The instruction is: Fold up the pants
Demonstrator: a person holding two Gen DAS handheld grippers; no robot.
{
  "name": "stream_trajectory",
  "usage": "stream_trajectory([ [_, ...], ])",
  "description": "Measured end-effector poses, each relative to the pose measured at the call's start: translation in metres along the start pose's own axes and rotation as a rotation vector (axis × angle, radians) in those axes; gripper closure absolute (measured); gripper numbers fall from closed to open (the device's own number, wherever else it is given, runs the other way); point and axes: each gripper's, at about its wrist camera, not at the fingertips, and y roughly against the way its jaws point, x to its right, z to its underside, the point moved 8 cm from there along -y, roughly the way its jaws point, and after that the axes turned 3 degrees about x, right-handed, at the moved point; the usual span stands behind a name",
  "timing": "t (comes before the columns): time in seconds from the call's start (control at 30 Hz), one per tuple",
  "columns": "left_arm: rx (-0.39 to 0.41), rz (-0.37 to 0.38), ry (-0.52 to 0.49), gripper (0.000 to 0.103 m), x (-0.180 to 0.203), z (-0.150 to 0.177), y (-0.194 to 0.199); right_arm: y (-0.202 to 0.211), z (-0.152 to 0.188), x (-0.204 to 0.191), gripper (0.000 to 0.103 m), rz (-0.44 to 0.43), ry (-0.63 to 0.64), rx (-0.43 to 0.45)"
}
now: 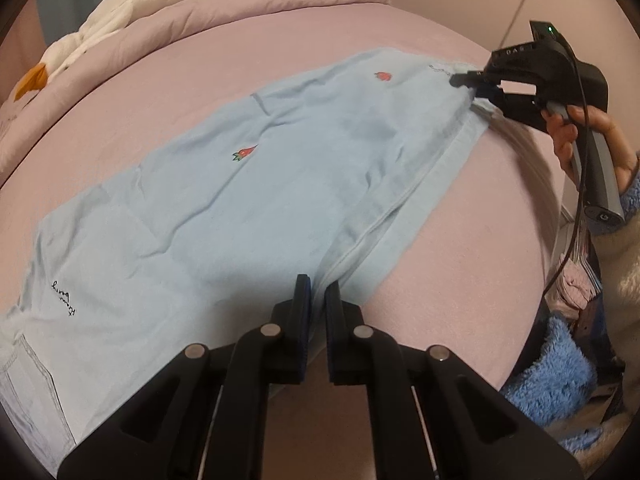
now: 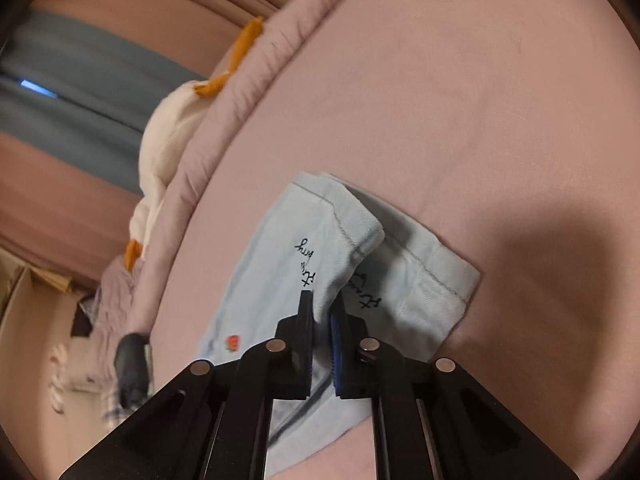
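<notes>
A bedroom in a private home, seen from the edge of a made bed.

A pink fitted sheet [image 1: 320, 32] covers the mattress, with a matching quilt [image 1: 224, 4] bunched along the far side and a white plush goose [image 1: 120, 12] with orange beak and feet lying on it. Blue-grey curtains [image 2: 80, 92] hang beyond the bed, and loose clothes [image 2: 108, 304] lie heaped on the floor beside it.

Left gripper [image 1: 316, 292]: black fingers, blue pads, silver pivot pins. Right gripper [image 1: 466, 82]: black body, grey handle, green LED, black cable at 3 o'clock. Sleeve [image 1: 628, 204]: fuzzy blue.
</notes>
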Motion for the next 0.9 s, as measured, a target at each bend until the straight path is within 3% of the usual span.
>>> stream_trajectory([
  [0.13,0.021,0.018,-0.034,0.098,0.002,0.000,0.009,0.017,-0.002,-0.001,0.096,0.022,0.038,0.027],
  [0.23,0.018,0.004,-0.094,0.098,0.009,0.003,0.008,0.013,-0.004,0.011,0.096,0.113,0.061,0.036],
  [0.37,-0.016,-0.012,-0.120,0.095,0.009,0.009,-0.002,-0.004,-0.002,0.036,0.096,0.205,0.035,-0.037],
  [0.47,-0.002,0.001,-0.100,0.092,0.006,0.006,0.005,0.008,-0.005,0.029,0.094,0.256,0.102,0.030],
  [0.53,0.011,0.011,-0.068,0.079,0.001,0.005,0.015,0.017,-0.009,0.018,0.090,0.311,0.177,0.087],
  [0.57,0.018,0.011,-0.049,0.062,-0.003,0.006,0.020,0.022,-0.010,0.005,0.089,0.332,0.233,0.126],
  [0.6,0.032,0.014,-0.030,0.052,-0.006,0.007,0.027,0.023,-0.009,-0.005,0.088,0.327,0.275,0.141],
  [0.7,0.094,0.046,0.063,0.050,-0.024,0.013,0.053,0.007,0.018,-0.054,0.088,0.220,0.445,0.070],
  [0.8,0.131,-0.022,0.172,0.050,-0.059,0.023,0.066,-0.021,0.080,-0.111,0.088,0.034,0.629,-0.089],
  [0.9,0.134,-0.104,0.347,0.052,-0.115,0.045,0.074,-0.049,0.144,-0.152,0.088,-0.077,0.791,-0.220],
])
